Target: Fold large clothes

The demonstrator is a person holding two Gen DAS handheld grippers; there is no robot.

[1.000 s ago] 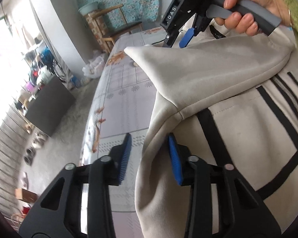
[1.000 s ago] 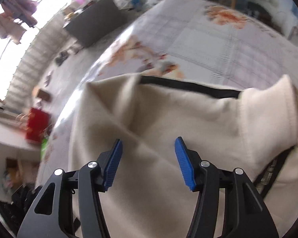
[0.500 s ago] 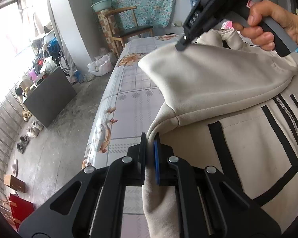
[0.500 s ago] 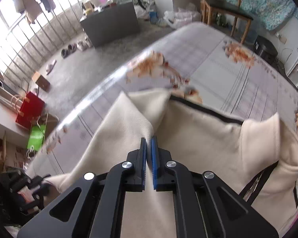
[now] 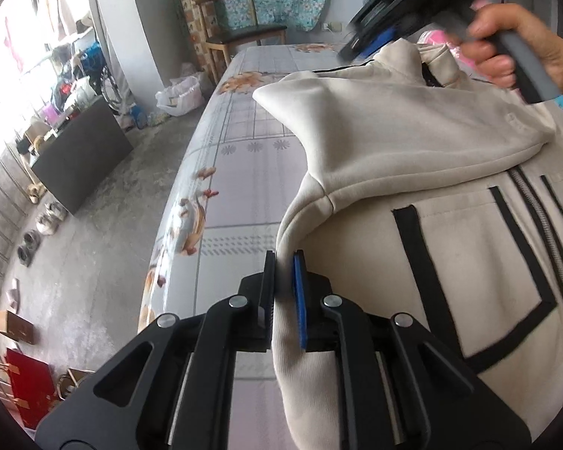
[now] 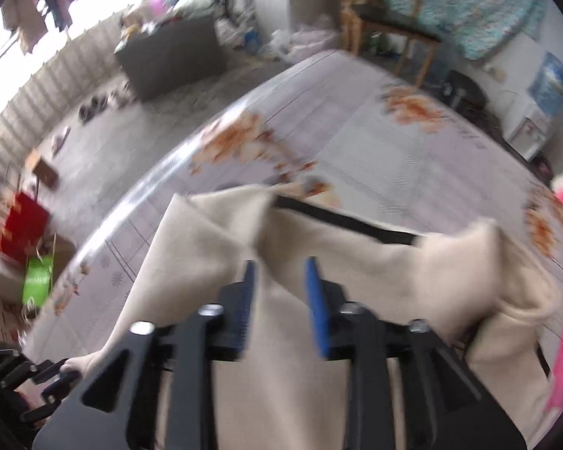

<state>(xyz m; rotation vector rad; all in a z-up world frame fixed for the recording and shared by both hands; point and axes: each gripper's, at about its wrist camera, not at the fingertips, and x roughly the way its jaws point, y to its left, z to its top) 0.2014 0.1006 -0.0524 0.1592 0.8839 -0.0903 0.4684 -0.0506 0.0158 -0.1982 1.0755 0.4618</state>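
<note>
The cream jacket (image 5: 450,247) lies on the patterned table (image 5: 240,172), its sleeve (image 5: 394,131) folded back across the chest. The left gripper (image 5: 283,288), which stood wide a second ago with the side edge between its pads, is now nearly shut with that edge in the narrow gap; the grip eased slightly in the last half second, but the cloth looks pinched. The right gripper (image 6: 279,300), clamped on a ridge of the sleeve half a second ago, has just been opening: its jaws stand about half apart, cloth lies between them, and the pads do not appear to press it. The view is blurred, and the tool looks further from the cloth than before. Judgement: the sleeve fold has been released in place; the left side remains held for the next fold.
</note>
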